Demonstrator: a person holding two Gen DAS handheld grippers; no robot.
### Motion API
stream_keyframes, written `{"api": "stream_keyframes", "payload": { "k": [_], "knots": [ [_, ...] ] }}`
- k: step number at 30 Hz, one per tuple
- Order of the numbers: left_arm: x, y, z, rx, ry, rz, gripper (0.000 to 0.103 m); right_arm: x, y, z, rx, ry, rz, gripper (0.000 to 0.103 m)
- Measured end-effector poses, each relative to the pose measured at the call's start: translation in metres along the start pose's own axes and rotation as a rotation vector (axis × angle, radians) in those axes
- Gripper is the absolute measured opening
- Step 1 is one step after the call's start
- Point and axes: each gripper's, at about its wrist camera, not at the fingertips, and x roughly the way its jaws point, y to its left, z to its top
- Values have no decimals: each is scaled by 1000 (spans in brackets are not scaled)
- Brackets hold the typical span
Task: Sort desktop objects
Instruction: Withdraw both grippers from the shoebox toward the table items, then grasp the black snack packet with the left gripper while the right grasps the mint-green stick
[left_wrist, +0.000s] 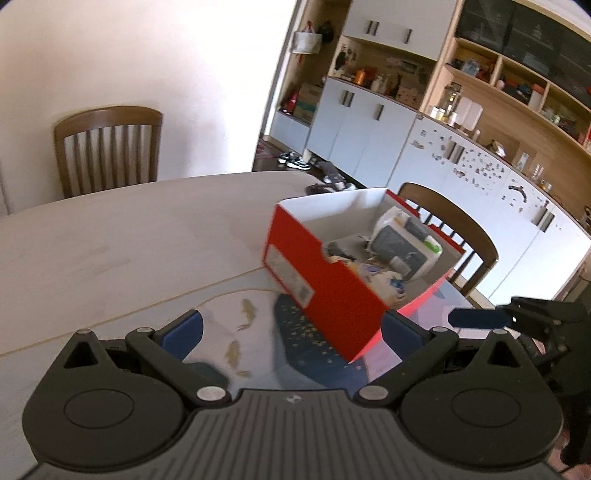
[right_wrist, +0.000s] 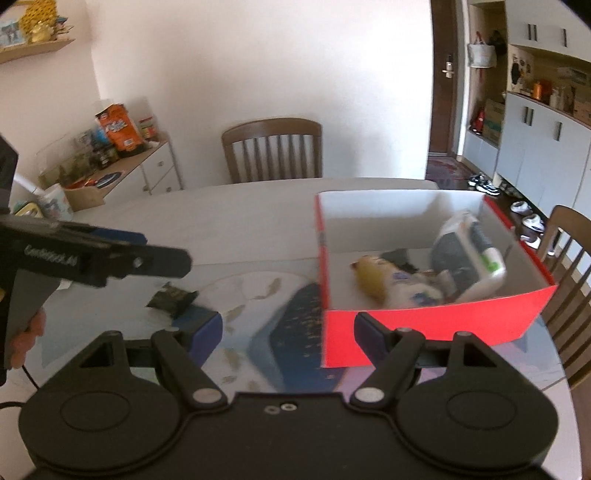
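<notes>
A red cardboard box (right_wrist: 424, 325) with a white inside stands open on the table, also in the left wrist view (left_wrist: 325, 295). In it lie a grey-and-white pack with a green label (right_wrist: 469, 258), a yellow-and-white soft packet (right_wrist: 376, 277) and some dark bits. A small dark packet (right_wrist: 171, 297) lies on the table left of the box. My right gripper (right_wrist: 288, 332) is open and empty, its right finger just before the box's near wall. My left gripper (left_wrist: 291, 330) is open too, with the box's near corner ahead of it. Each gripper shows in the other's view: left (right_wrist: 155, 251), right (left_wrist: 476, 317).
The table (left_wrist: 110, 240) carries a patterned blue-and-white mat (right_wrist: 258, 295) under the box. Wooden chairs (right_wrist: 271, 147) (left_wrist: 461, 240) stand at the far side and right edge. A white mug (right_wrist: 55, 203) sits far left. A low cabinet with snacks (right_wrist: 122, 147) and wall cupboards (left_wrist: 369, 133) lie beyond.
</notes>
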Motion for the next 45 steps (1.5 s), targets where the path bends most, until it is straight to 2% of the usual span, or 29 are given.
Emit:
{"api": "stream_keyframes", "payload": {
  "k": [11,20,37,43,45],
  "knots": [
    [0,41,-19,-44,13,43,103,20,50,-12,-37,27,39,78],
    [12,67,-38,-66,24,115,103,43,88,-34,-100,50,43,78],
    [50,88,-57,-53,43,215,103,81,133,-87,-173,115,-12,76],
    [60,93,-62,-50,55,236,103,91,138,-94,-179,136,-21,70],
    [62,95,-62,-54,53,242,103,94,138,-95,-180,145,-24,63]
  ]
}}
